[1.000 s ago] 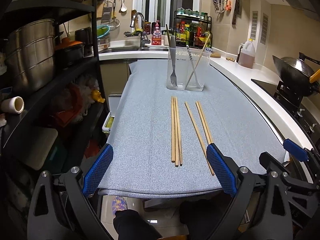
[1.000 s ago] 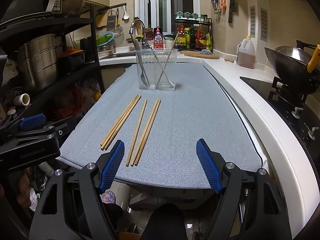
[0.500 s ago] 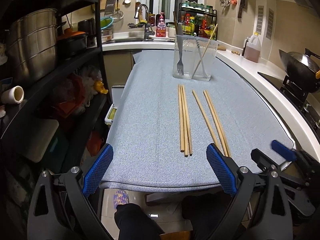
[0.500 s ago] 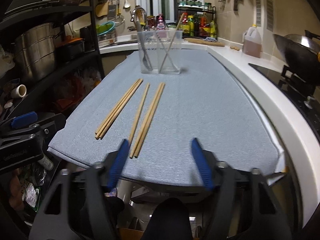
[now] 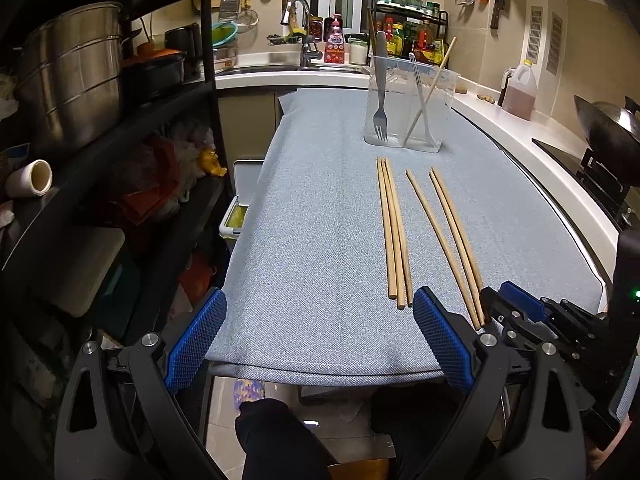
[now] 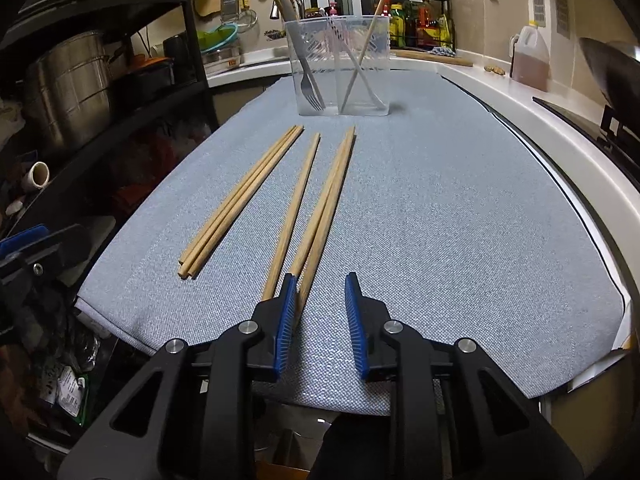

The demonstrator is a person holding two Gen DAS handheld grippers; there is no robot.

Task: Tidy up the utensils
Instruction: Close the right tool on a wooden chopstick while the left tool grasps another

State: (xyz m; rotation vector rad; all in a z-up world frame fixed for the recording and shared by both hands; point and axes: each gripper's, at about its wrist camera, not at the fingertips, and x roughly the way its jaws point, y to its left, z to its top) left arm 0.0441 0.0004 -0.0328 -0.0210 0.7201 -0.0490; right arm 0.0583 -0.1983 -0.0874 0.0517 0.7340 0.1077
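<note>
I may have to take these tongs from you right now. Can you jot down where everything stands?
Left tongs: wide open, empty, at the near edge of the cloth.
Right tongs: narrower gap, empty, nosing at the right-hand pair of chopsticks.
Lying loose: that pair, a single chopstick, a bundle of three.
Done: clear holder has a fork and one chopstick.
Left: six chopsticks into the holder.

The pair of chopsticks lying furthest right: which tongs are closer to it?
Right. The right tongs sit at the near end of that pair of chopsticks, one finger over it. The left tongs hang further left, wide open.
</note>
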